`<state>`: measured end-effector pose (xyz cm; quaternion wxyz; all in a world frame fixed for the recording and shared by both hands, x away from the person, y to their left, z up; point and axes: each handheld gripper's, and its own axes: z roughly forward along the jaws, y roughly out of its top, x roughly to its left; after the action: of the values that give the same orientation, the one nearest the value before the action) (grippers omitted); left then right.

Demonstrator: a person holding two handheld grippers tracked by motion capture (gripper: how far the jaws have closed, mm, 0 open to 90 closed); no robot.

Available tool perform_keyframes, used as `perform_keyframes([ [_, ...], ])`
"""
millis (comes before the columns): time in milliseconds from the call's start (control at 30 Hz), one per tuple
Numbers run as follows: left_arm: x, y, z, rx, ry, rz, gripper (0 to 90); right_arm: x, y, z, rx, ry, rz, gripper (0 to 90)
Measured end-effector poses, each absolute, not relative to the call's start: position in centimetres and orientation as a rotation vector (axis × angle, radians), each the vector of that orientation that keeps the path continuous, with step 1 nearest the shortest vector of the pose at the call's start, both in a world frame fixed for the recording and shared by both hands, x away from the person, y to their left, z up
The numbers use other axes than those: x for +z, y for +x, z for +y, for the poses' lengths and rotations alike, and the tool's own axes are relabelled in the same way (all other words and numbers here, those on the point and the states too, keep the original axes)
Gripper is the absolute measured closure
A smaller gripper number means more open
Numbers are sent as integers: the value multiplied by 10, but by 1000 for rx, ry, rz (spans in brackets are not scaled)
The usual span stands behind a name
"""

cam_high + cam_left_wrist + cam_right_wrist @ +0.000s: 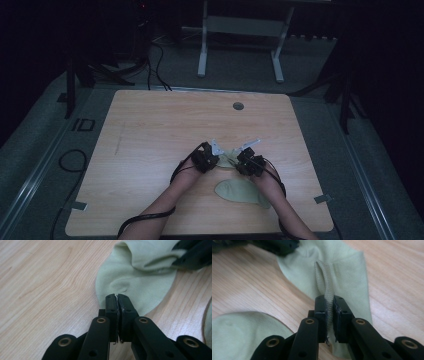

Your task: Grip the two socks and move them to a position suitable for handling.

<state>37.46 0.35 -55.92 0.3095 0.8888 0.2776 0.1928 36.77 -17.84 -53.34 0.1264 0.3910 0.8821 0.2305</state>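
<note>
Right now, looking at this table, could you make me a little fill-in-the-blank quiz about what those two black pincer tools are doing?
1. Both grippers pinch the same pale green ____, the sock between them.
2. The right gripper has its jaws closed on a raised ____ of the fabric.
3. The left gripper grips the sock at its ____.
4. A second sock lies flat on the ____ table, nearer the person.

Missing words: sock; fold; edge; wooden

- Left gripper (214,156) and right gripper (239,159) are showing black bodies with grey three-cornered top plates.
- Black cables are trailing behind (brass rivets are dotting the linkages).
</note>
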Motion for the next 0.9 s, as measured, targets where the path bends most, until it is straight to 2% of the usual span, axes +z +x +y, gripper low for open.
perform_keyframes([
  [433,-561,373,2,557,2361,681,868,-499,382,-218,847,1282,2478,824],
  [900,-560,380,-2,582,2381,666,867,-510,396,-261,779,1414,2425,811],
])
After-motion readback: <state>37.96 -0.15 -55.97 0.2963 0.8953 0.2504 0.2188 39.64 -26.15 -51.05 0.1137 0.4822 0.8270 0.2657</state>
